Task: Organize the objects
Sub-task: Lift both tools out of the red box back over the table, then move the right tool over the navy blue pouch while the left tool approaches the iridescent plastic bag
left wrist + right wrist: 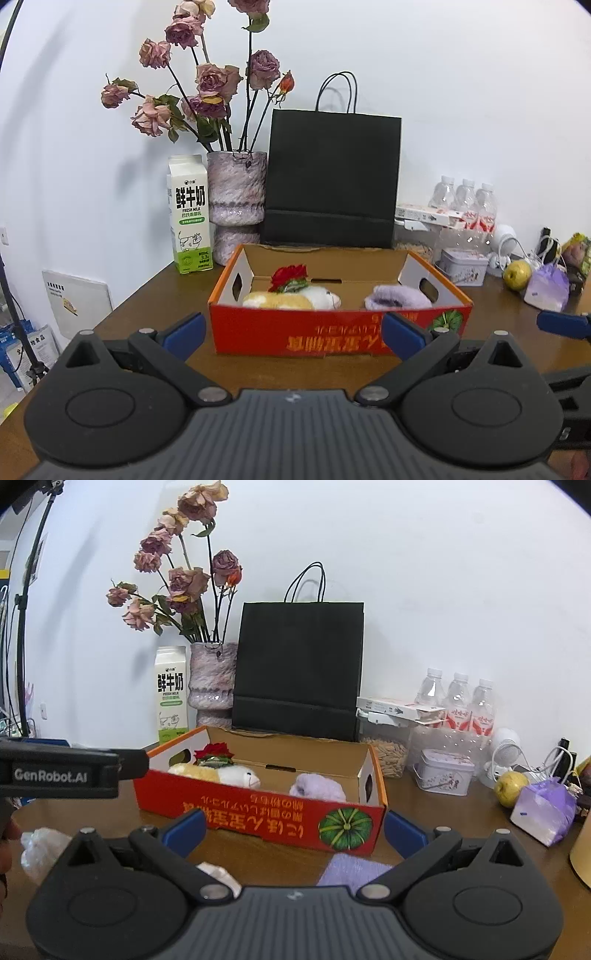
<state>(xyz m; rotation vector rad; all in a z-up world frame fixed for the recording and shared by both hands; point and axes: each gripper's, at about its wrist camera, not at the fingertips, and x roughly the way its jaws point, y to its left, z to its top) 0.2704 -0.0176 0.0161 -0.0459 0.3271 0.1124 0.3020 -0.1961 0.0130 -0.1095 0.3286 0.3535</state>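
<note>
Here, both grippers hover low over the near edge of a brown wooden table, each with its blue-padded fingers spread wide apart and gripping nothing. The left gripper faces the long red side of an open cardboard box standing in the middle of the table; the right gripper faces the same box nearer its right corner, where a green pumpkin is printed. Inside the box, toward its left end, lies a white-and-yellow plush toy with a red flower just behind it; toward the right end lies a purple fuzzy item. On the table between the box and the right gripper lies a purple cloth. Along the far edge, against the wall, stand a milk carton, a vase of dried roses and a black paper bag. Near the right edge rests a yellow-green pear.
</note>
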